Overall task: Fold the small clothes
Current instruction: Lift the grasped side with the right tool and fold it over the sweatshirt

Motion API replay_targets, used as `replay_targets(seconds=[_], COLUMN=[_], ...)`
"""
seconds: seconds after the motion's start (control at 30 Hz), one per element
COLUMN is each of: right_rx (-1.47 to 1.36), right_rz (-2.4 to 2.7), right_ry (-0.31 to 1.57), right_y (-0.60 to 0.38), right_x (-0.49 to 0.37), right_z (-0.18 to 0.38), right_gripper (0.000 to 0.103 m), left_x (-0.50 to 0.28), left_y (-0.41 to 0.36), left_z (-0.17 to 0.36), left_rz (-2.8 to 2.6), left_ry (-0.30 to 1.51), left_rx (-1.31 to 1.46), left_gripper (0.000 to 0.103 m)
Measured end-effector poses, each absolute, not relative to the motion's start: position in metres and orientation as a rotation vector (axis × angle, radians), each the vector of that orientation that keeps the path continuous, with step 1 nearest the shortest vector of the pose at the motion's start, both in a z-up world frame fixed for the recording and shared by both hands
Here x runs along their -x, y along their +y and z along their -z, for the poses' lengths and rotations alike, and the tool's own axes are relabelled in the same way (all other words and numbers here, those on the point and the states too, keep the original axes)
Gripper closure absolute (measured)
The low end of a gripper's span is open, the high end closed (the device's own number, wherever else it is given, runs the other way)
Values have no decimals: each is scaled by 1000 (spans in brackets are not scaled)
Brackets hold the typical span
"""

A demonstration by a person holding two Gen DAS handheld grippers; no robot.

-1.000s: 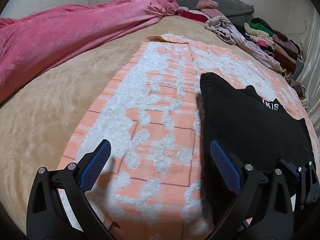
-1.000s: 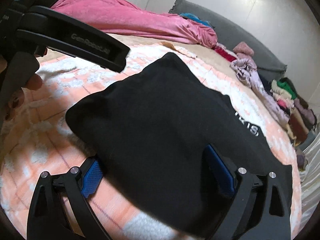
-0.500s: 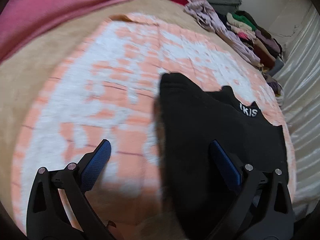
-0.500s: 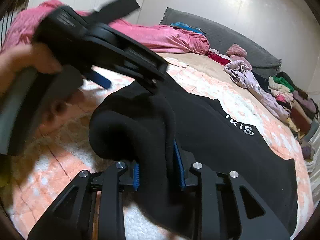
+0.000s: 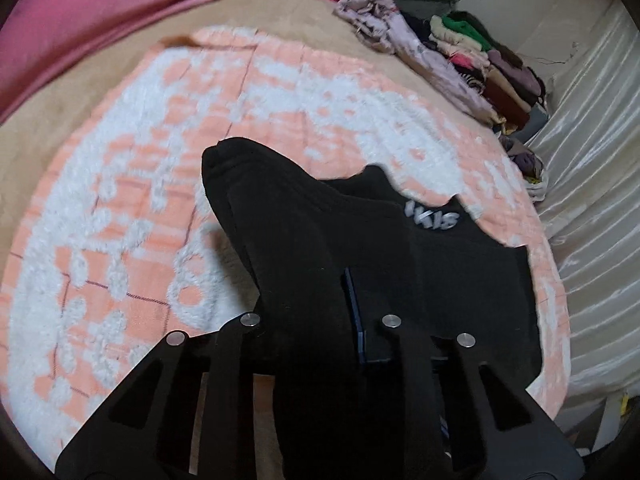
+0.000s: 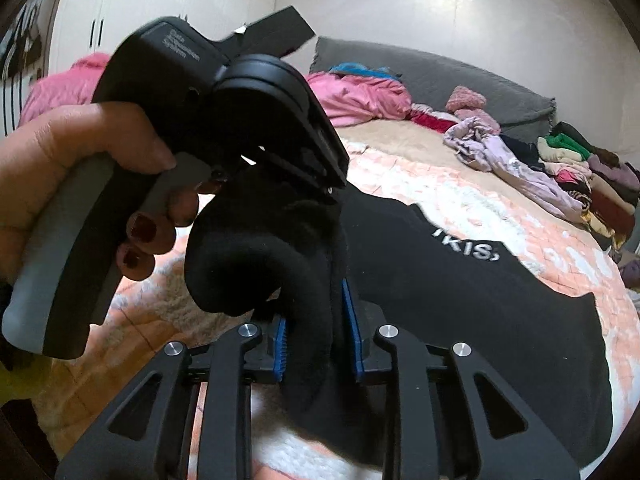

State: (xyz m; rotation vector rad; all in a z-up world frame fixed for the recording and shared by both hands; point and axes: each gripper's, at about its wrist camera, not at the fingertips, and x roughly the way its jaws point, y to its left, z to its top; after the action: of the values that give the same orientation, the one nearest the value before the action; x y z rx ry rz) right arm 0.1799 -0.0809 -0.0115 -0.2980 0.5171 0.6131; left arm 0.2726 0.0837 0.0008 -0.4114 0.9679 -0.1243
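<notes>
Both claws have just closed on a black garment (image 5: pixel 448 280) lying on an orange-and-white blanket (image 5: pixel 120 208) on the bed: the left claw (image 5: pixel 320 320) and right claw (image 6: pixel 316 344) each pinch its lifted near edge.

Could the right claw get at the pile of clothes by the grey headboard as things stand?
Probably not yet: the right claw is shut on the black garment, and the pile of clothes lies well beyond it across the orange blanket.
</notes>
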Motion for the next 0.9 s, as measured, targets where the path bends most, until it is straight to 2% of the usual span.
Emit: replay_targets(seconds=[0.2,0.4,0.43,0.47,0.9], right_rx=[158,-30,-48,-69,-228], right_rz=[-572,-564,-559,-553,-448], right_ry=[458,443,439,436,493], right_y=[-126,-185,-193,-204,-288], right_x=[-175,-175,-175,-175,-171], right_z=[-11,-24,-25,-26,-10], right_gripper=[83,85,86,91,92], left_x=[-268,-272,-273,-275,-300], left_y=[44,-28,-36,-47,-149], left_z=[-47,-80,-81,-81,-54], left_rz=[162,230,236,241,269], left_ry=[902,878,879,882,965], left_rx=[360,277,269,257,134], left_gripper=[89,89,89,89,88])
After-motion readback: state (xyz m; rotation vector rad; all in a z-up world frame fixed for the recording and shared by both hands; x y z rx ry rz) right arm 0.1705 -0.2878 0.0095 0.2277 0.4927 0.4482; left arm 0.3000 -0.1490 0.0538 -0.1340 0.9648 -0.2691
